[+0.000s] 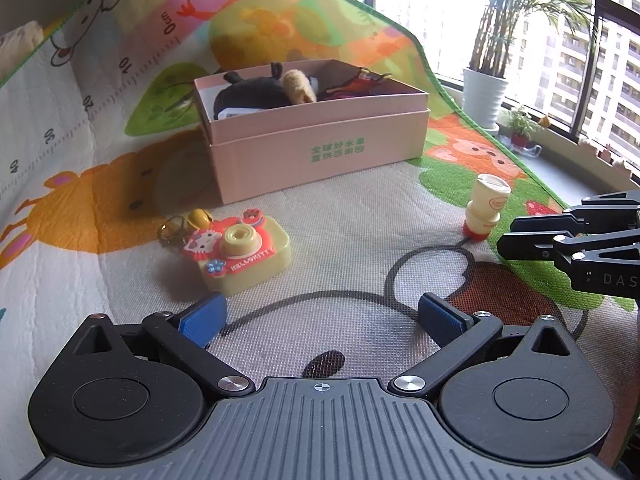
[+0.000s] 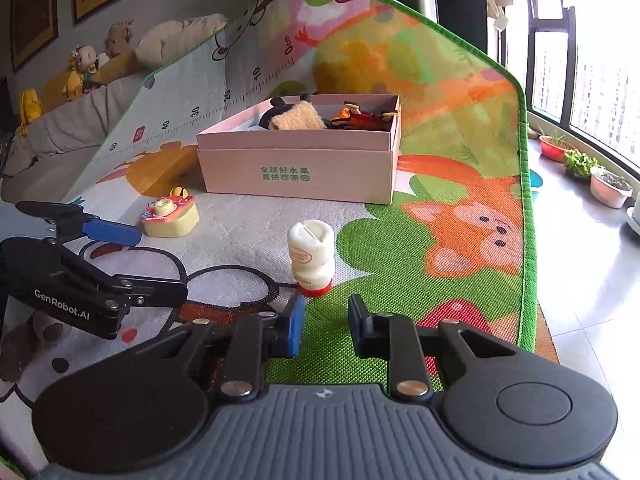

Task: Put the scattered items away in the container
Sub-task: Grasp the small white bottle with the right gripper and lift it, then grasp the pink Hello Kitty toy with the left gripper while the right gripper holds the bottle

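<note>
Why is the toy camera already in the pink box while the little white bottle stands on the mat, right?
Not quite: the toy camera lies on the mat in front of the pink box, as the left wrist view shows. The little white bottle does stand on the mat.

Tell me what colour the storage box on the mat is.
The box is pale pink with green lettering, clearest in the right wrist view.

Matt pink cardboard box (image 1: 320, 148), glossy plastic toy camera (image 1: 240, 254), woven-textured play mat (image 1: 340, 216), smooth plastic bottle (image 2: 311, 256)
</note>
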{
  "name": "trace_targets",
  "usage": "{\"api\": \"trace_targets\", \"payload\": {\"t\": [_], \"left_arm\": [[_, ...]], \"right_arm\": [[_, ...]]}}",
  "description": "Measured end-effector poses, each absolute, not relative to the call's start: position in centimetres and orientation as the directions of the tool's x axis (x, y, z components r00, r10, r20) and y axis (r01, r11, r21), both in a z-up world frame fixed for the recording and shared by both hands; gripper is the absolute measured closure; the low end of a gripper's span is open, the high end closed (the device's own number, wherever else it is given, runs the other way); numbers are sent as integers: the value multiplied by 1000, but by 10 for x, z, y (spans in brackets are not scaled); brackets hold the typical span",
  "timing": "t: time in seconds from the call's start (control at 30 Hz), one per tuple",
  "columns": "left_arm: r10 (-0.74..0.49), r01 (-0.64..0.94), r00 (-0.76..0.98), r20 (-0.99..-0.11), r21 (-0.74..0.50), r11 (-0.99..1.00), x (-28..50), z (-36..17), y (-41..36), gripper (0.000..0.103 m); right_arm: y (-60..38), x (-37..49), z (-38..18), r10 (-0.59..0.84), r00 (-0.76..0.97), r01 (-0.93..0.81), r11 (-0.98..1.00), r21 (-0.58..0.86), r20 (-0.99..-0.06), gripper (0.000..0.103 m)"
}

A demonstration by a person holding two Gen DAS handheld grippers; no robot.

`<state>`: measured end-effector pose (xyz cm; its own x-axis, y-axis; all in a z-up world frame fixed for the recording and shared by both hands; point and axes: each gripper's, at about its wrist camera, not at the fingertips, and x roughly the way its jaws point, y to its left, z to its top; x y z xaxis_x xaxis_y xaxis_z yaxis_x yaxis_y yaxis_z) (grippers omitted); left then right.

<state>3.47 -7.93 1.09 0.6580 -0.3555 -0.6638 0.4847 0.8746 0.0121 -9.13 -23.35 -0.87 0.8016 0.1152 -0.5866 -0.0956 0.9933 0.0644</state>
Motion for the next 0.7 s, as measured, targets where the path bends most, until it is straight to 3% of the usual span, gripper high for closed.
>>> {"api": "trace_targets", "payload": {"t": [0.1,0.17,0.3,0.4,0.6,0.7], "left_arm": [[-356,484,658,-663,11,875,35,11,-79,0],[-356,484,658,-663,11,875,35,11,-79,0],[-357,484,657,-664,9,875,35,11,-79,0],[-348,478,659,-667,14,878,36,11,-80,0],[-288,357,679,-675,-40,933,53,19,-75,0],[-246,332,692,-678,-4,943,64,20,-80,0]], "right_arm": [[-227,-83,-4,98,806,-103,994,25,-584,67],[-223,-74,-3,87,811,-104,995,5,-579,65],[-217,-59,-3,95,810,-113,994,5,-579,65],[-219,-55,-5,103,811,-109,994,23,-576,77],[-232,-57,-6,144,817,-101,989,106,-559,78],[-233,-58,-6,153,821,-104,987,120,-551,78]]}}
